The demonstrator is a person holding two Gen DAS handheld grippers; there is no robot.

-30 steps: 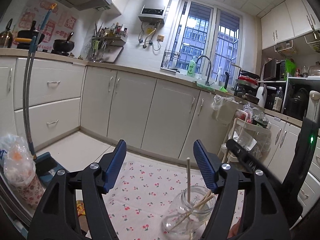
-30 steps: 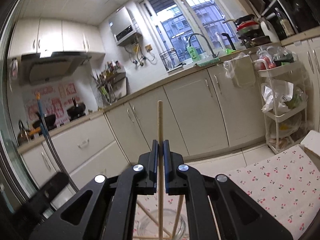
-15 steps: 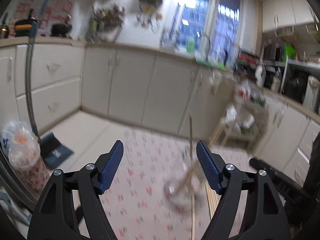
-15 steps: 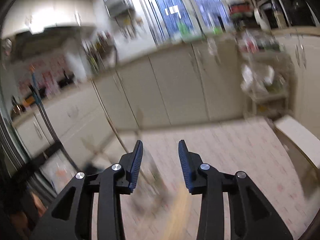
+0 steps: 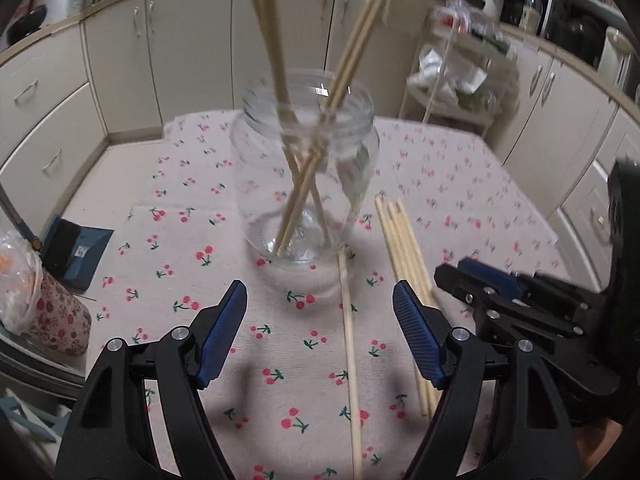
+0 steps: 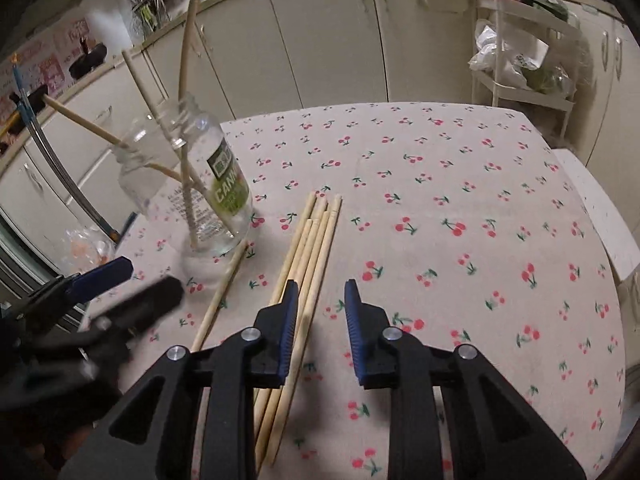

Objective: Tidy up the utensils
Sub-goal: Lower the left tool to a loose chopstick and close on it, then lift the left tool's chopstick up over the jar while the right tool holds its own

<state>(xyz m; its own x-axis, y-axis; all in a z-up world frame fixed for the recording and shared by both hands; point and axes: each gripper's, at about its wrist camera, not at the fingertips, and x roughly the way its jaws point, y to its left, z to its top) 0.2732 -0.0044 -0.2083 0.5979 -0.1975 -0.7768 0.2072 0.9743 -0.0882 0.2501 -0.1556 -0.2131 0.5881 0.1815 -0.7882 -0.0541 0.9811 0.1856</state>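
A clear glass jar (image 5: 306, 176) with a green label (image 6: 226, 184) stands on the cherry-print tablecloth (image 6: 440, 184) and holds several wooden chopsticks (image 5: 276, 52). One loose chopstick (image 5: 348, 320) lies in front of the jar. A bundle of chopsticks (image 6: 316, 236) lies to its right. My left gripper (image 5: 320, 300) hangs open above the single chopstick, just short of the jar. My right gripper (image 6: 322, 292) is over the near end of the bundle. Its jaws are closing with only cloth between them, and the bundle runs under its left finger (image 6: 286, 320).
Cream cabinets (image 5: 192, 40) ring the table. A white trolley (image 5: 460, 80) with bags stands at the back right. At the left edge are a floral container with a plastic bag (image 5: 40, 312) and a blue dustpan (image 5: 76, 248). A white block (image 6: 592, 208) sits beside the table's right edge.
Both grippers tipped down from the room toward the table. The right gripper let go of the chopstick it was shut on and its jaws parted.
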